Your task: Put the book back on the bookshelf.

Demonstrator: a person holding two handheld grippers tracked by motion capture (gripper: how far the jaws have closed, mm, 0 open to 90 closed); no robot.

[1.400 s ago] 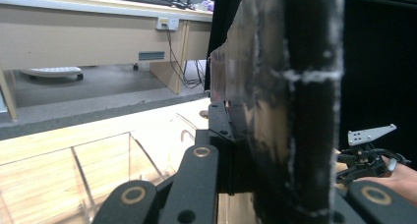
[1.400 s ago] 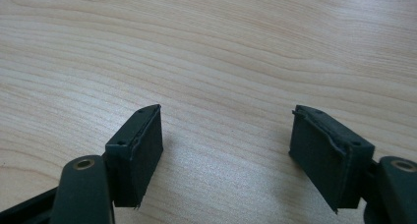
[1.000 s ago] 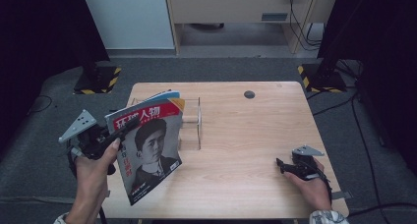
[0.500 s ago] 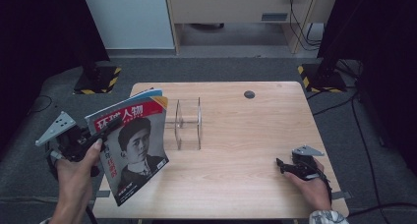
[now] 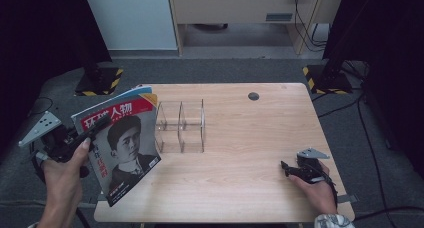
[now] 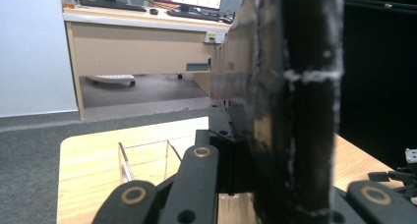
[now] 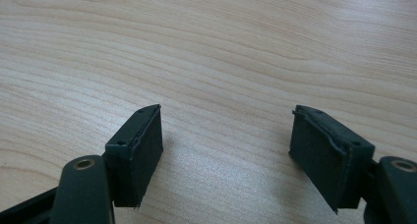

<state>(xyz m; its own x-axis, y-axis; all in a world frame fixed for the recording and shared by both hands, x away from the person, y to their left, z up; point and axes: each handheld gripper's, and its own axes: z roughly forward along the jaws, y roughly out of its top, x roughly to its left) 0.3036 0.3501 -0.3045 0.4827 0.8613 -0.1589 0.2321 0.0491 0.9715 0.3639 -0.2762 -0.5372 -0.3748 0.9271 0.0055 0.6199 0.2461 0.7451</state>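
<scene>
A magazine with a red masthead and a black-and-white portrait hangs tilted over the table's left front corner. My left gripper is shut on its left edge, held in a hand left of the table. In the left gripper view the magazine's dark edge stands upright between the jaws. A clear acrylic divider rack stands upright just right of the magazine, apart from it; the left gripper view shows the rack past the jaws. My right gripper rests low at the front right, open over bare wood.
The wooden table has a black grommet hole near its far edge. Stand bases with yellow-black stripes sit on the floor at the far left and the far right. A desk stands beyond.
My left hand has carried the magazine leftward, away from the rack, so the whole rack is now uncovered. The right gripper has stayed put.
</scene>
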